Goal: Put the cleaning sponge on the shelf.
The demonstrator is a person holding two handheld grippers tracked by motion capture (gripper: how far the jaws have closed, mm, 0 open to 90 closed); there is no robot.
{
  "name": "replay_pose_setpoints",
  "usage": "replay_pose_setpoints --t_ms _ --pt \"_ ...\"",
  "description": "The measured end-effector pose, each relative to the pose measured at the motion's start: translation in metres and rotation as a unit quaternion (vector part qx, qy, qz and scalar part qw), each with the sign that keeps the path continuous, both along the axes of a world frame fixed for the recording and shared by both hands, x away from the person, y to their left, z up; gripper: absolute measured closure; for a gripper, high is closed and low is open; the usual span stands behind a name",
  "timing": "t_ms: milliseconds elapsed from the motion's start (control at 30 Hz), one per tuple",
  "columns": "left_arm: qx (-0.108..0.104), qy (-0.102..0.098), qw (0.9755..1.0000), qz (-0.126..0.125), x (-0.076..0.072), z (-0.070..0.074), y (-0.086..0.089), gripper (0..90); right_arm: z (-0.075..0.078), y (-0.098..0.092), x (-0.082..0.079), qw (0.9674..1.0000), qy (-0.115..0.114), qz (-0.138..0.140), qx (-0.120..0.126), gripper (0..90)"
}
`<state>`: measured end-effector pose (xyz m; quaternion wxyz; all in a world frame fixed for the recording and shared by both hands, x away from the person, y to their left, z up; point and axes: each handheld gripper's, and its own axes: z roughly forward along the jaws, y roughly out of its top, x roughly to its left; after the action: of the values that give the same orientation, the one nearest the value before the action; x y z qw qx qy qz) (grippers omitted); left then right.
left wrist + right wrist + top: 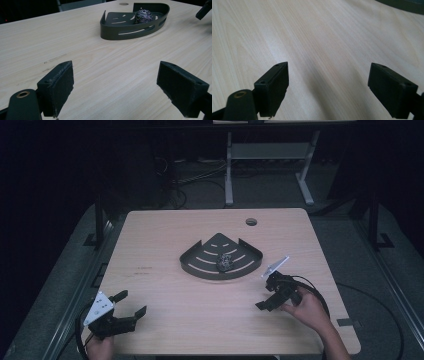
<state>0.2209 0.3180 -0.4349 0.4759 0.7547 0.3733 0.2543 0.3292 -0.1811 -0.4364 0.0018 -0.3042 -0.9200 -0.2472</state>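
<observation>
Holding both tongs apart over the table, we are keeping the left gripper and right gripper empty; the scouring ball is lying ahead between them, inside the dark corner tray.

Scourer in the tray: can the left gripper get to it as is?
Probably yes. The left gripper is open and holds nothing, and bare table lies between it and the tray. The scourer sits uncovered inside, above the low wall, so coming in from above looks free.
</observation>
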Motion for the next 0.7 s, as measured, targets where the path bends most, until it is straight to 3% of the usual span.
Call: replay_pose_setpoints --t_ms 700 --pt "0.002 0.0 1.0 -0.002 0.0 -0.001 -0.002 13.5 -0.008 -0.027 -0.024 0.9997 -0.01 -0.023 0.006 16.5"
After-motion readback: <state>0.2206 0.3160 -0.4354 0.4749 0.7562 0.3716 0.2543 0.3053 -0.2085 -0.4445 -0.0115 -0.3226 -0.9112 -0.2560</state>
